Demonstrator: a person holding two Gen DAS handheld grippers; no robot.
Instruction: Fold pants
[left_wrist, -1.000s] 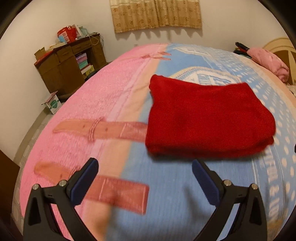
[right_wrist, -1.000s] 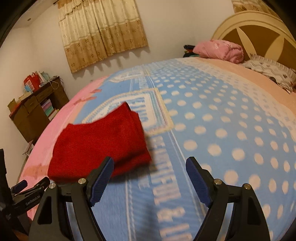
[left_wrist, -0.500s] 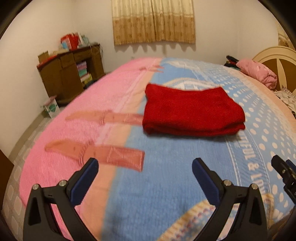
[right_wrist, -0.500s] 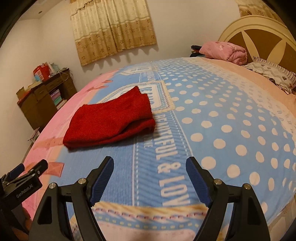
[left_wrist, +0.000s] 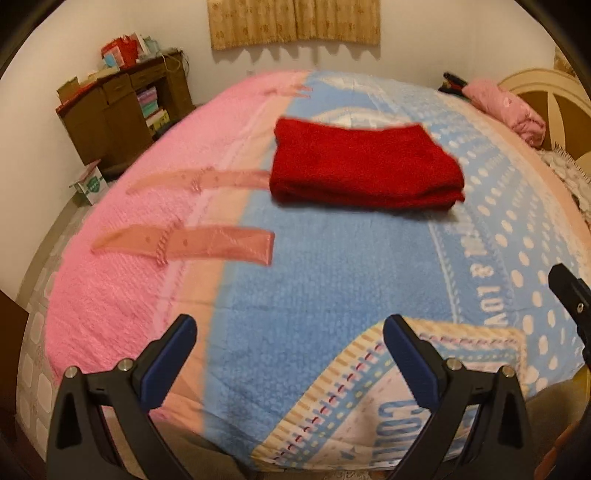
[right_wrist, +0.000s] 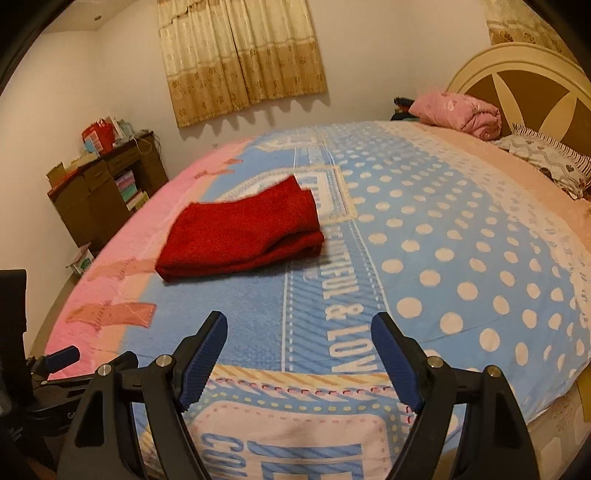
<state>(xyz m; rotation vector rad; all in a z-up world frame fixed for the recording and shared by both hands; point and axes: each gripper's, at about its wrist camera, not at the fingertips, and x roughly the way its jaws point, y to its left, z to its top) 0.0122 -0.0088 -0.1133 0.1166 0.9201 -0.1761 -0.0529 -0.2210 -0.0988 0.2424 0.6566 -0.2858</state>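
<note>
The red pants (left_wrist: 364, 168) lie folded into a neat rectangle on the bed, lying flat in the middle of the blanket (left_wrist: 332, 266); they show in the right wrist view too (right_wrist: 243, 230). My left gripper (left_wrist: 288, 332) hangs open over the blanket's near end, well short of the pants, nothing between its blue pads. My right gripper (right_wrist: 299, 330) is open as well, over the near blue part of the blanket, also apart from the pants. The left gripper's tip (right_wrist: 61, 357) shows at the lower left of the right wrist view.
A brown cabinet (left_wrist: 122, 114) with books and boxes stands by the wall left of the bed. A rolled pink quilt (right_wrist: 458, 114) and a patterned pillow (right_wrist: 550, 162) lie by the headboard (right_wrist: 524, 74). A small box (left_wrist: 88, 182) sits on the floor.
Both grippers have drawn back from the pants toward the bed's near edge and risen a little; the pants look smaller and farther. Both grippers stay open and empty.
</note>
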